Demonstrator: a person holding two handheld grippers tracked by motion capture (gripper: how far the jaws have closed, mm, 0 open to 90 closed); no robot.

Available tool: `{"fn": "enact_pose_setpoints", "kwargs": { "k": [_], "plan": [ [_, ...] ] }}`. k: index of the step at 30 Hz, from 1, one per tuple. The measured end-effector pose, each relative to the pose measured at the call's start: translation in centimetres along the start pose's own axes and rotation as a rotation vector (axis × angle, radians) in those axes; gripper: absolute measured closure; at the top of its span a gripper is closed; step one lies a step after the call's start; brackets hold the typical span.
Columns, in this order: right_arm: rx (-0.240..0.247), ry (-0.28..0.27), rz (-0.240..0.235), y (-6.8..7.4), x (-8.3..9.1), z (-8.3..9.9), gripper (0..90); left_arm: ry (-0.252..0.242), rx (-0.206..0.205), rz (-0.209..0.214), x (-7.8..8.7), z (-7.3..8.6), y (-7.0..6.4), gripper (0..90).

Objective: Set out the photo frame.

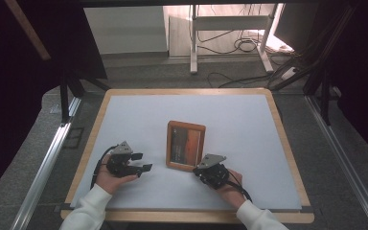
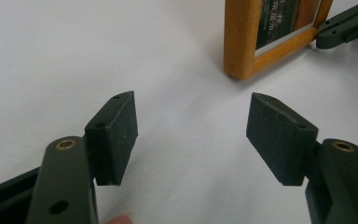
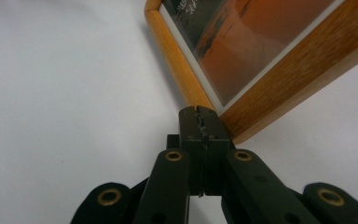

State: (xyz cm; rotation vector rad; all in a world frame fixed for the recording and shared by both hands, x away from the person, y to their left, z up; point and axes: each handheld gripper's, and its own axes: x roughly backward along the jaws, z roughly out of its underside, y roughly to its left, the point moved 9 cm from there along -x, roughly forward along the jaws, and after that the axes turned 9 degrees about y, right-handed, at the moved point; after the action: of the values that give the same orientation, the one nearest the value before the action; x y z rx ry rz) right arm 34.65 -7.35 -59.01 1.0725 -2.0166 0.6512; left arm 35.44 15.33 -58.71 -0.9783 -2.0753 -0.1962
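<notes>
Picture frame (image 1: 186, 145), wooden, lies flat face-up near the centre of the white table mat (image 1: 239, 120), a bit toward the person's edge. Orange-toned print under the glass.

Right gripper (image 1: 202, 168) sits at the frame's 5 o'clock corner. In the right gripper view its jaws are pressed together with no gap, tips (image 3: 201, 122) right against the near corner of the frame (image 3: 279, 60), touching or just short, hard to call. Nothing seems pinched between them. Closed tips look meant as a wedge or pusher: nudge the corner or get under the edge, since a flat frame offers no grab from above.

Left gripper (image 1: 143, 162) is at about 8 o'clock from the frame, near but apart. Jaws spread wide, pads (image 2: 121, 135) facing the empty mat, frame corner (image 2: 240, 42) ahead at 1 o'clock in the left gripper view. Likely waiting open so it can take the frame's left side once that side lifts or slides over.

Both hands low on the table, sleeves at 6 o'clock. Frame not yet lifted.
</notes>
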Motion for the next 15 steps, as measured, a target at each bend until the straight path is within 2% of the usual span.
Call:
{"fn": "enact_pose_setpoints", "kwargs": {
  "k": [15],
  "plan": [
    [-0.012, -0.003, 0.016, -0.92, 0.15, 0.27, 90.0, 0.001, 0.000, 0.001, -0.02, 0.02, 0.00, 33.3]
  ]
}}
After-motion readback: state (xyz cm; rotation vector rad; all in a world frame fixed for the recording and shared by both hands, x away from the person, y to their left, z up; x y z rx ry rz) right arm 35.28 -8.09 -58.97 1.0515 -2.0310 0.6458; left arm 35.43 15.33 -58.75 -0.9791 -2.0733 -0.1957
